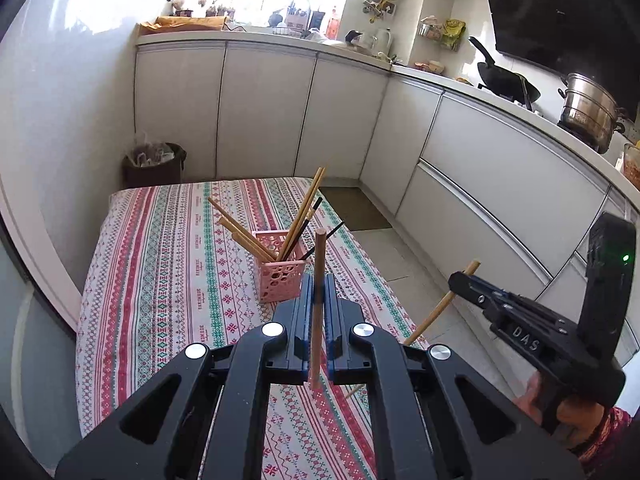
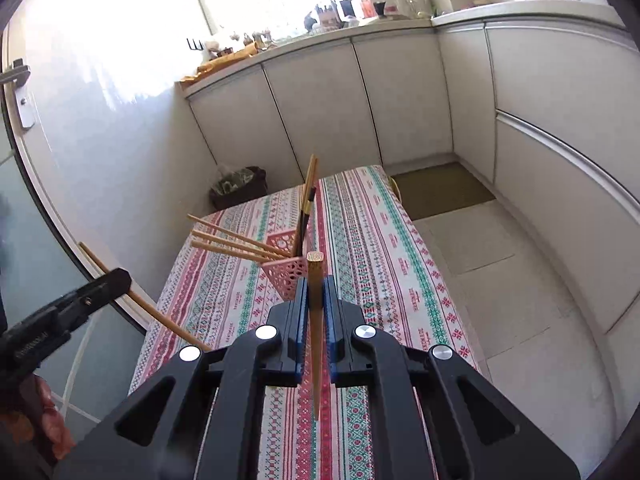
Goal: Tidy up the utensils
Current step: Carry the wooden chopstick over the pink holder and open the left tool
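Left tongs (image 1: pixel 319 294) closed on a round wooden chopstick (image 1: pixel 318 320), held upright above the striped tabletop (image 1: pixel 160 280); pink basket (image 1: pixel 280 276) of chopsticks standing mid-tabletop just beyond; right tongs (image 2: pixel 316 296) closed on a square-ended chopstick (image 2: pixel 315 344), likewise raised.

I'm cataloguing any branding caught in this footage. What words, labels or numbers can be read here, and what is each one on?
"DAS": raised letters on the body of the right gripper, left wrist view.
Small dark words repeated in the stripes of the tablecloth: too small to read.
Lettering on the body of the left gripper, right wrist view: blurred, unreadable.
Labels on the bottles on the counter: too far to read.
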Tool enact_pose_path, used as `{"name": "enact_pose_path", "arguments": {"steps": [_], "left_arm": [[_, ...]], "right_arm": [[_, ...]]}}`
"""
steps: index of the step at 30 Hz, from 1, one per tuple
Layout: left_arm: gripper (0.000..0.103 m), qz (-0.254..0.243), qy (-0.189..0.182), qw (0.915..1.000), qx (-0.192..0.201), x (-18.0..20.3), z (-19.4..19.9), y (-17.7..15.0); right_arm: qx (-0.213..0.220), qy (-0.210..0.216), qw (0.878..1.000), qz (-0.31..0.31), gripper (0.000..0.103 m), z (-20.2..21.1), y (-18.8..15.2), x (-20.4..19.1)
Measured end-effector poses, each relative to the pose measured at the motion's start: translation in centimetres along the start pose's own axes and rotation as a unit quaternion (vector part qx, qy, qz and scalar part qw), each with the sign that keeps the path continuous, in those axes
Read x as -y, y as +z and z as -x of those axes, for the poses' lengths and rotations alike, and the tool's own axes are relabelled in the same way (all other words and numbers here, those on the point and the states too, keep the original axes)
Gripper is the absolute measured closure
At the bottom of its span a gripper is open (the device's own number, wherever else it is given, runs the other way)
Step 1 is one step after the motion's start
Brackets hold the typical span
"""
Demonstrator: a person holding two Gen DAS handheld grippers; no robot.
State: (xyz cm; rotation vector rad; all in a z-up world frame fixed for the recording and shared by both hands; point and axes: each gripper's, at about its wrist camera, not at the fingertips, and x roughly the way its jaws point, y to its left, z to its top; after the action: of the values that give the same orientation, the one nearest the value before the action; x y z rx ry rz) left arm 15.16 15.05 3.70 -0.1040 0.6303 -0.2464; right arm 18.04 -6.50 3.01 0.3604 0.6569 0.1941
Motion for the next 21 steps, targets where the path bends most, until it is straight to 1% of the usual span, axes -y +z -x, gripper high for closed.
{"name": "enact_pose_path", "arguments": {"steps": [7,10,14,21], "left_arm": [[0.099,-0.006,0.014,0.9998,0.009,0.5,0.0,2.7],[0.099,-0.006,0.020,0.9996,0.019,0.7,-0.3,4.1],[0.099,-0.004,0.030,0.9988,0.040,0.7,-1.0,6.2],[0.099,-0.012,0.047,0.9964,0.070,0.6,-3.5,10.3]], "right_arm": [[0.032,0.032,0.999,-0.008,0.095,1.6,4.4,-0.7],[0.052,0.037,0.998,-0.005,0.095,1.8,6.2,-1.4],[0.078,0.038,0.996,0.003,0.095,1.2,8.9,-2.1],[0.106,0.042,0.993,0.015,0.095,-1.4,12.6,-3.2]]}}
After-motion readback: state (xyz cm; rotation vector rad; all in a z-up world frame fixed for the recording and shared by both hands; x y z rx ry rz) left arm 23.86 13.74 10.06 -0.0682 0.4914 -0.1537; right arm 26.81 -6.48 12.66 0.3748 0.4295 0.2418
